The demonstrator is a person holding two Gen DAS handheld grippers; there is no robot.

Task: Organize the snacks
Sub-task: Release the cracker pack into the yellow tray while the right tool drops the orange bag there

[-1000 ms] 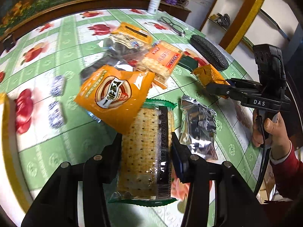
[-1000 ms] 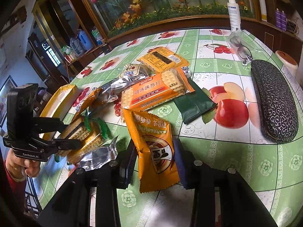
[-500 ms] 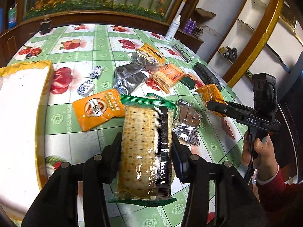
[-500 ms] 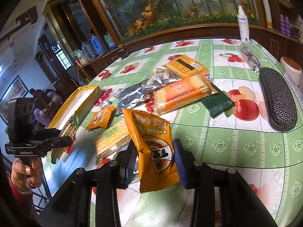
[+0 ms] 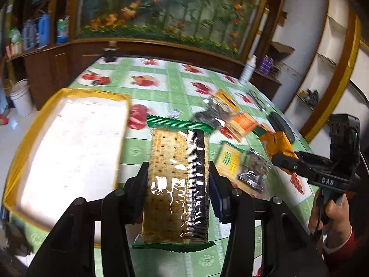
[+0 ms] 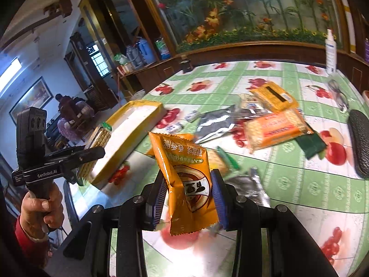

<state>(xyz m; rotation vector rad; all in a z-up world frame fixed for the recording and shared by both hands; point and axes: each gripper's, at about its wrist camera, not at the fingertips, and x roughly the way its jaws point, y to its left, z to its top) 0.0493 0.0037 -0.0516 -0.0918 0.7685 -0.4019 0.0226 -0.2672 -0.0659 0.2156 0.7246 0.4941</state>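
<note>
Nearest in the left wrist view, the left gripper (image 5: 177, 194) clamps one clear cracker pack (image 5: 176, 180) with green ends, its pads pressing both long sides and the pack held clear above the worktop (image 5: 159, 85). Nearest in the right wrist view, the right gripper (image 6: 189, 198) pinches one orange snack pouch (image 6: 186, 184), crumpled between the pads and standing upright off the worktop.

Just beyond the left gripper, on its left, lies one yellow-rimmed tray (image 5: 66, 143) with a white floor. The right wrist view shows the cracker pack level with the tray's near end, though I cannot tell whether it is over it.

Farther out, loose snacks lie scattered on the green fruit-print cloth. In the right wrist view I count two silver foil packs (image 6: 216, 122), one orange cracker pack (image 6: 276, 129), one yellow packet (image 6: 274, 95), one dark green pouch (image 6: 311, 146) and one further orange pouch (image 6: 184, 137) behind the held one; blur hides any finer count.

At the right edge lies one dark glasses case (image 6: 359, 143), with one pair of spectacles (image 6: 339, 92) beyond it. Farthest stands one white spray bottle (image 6: 330, 53).
</note>
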